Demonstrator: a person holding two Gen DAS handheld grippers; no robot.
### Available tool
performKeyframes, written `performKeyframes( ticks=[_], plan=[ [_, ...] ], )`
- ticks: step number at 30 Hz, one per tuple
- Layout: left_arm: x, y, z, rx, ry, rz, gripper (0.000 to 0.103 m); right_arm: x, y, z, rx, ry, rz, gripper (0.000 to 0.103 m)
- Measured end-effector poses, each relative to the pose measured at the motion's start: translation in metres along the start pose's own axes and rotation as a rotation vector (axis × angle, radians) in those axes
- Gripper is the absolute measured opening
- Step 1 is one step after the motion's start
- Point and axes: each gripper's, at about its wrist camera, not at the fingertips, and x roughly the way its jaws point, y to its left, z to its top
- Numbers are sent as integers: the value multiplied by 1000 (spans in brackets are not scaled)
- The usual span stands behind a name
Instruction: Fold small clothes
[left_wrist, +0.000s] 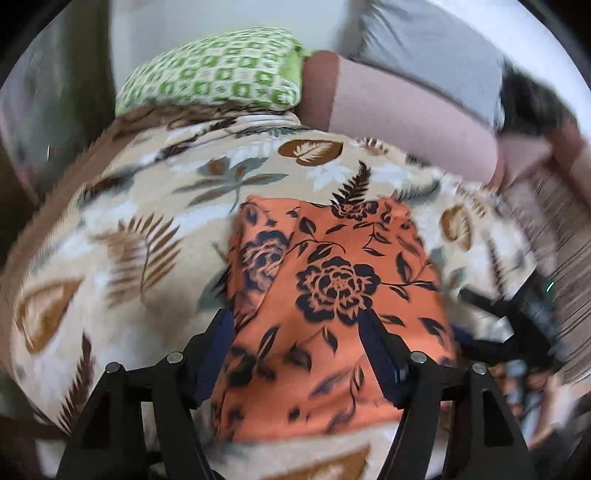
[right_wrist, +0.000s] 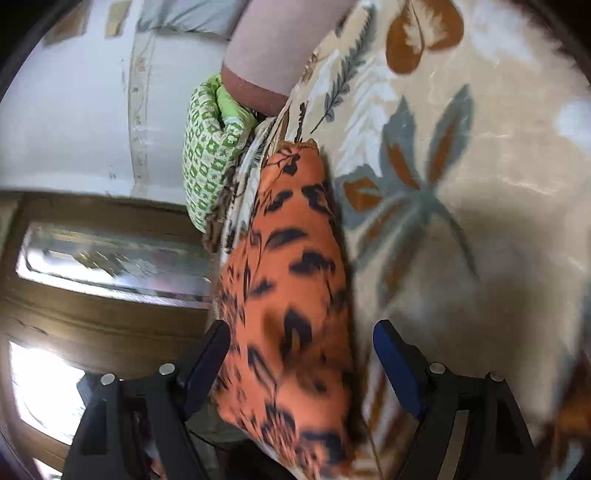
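You're between folds, I reckon: the orange floral garment (left_wrist: 332, 295) lies on the leaf-print bedspread (left_wrist: 129, 240) as a fairly tidy rectangle w/ what looks like a folded-over flap along its left side in the left wrist view, so at least one fold seems done.

Left gripper (left_wrist: 295, 325): jaws spread wide, hovering over the near part of the garment. Cloth shows between the blue pads (left_wrist: 218, 354) but they don't pinch it – nothing grasped.

Right gripper (right_wrist: 301, 343): also spread wide, released. In the right wrist view the garment (right_wrist: 291, 295) runs up between the fingers, pads clear of it on both sides as far as the blur lets you tell.

Where it is: mid-bed, well short of the green-checked pillow (left_wrist: 218, 70) and pink bolster (left_wrist: 399, 107) at the far edge.

Axis: in the left view the long axis runs from your grippers away toward the pillows, near edge by the jaws, far edge pointing at the pillow end. Right view agrees – a long strip tapering toward the pillow (right_wrist: 207, 162).

Next move, my guess: pick corners of one short edge, one per gripper, clamp cleanly thru all layers, then carry that edge along the long axis to the opposite one. Needs both hands level & matched so the flap doesn't slip open. Frames are blurred, so steady up before closing.
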Motion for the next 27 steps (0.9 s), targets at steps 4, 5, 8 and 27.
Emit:
performKeyframes(
  ticks=[4,5,8,27],
  plan=[
    [71,22,-19,-46,196,159,74,33,10,-3,-86,131,-46,53],
    [74,41,-25,-129,181,121,82,35,12,-8,-117,142,-105,40],
    [75,53,-28,-156,183,85,87,35,25,-19,-225,114,-258,39],
    [76,57,-32,-142,163,64,92,83,38,55,-206,64,-357,42]
  ],
)
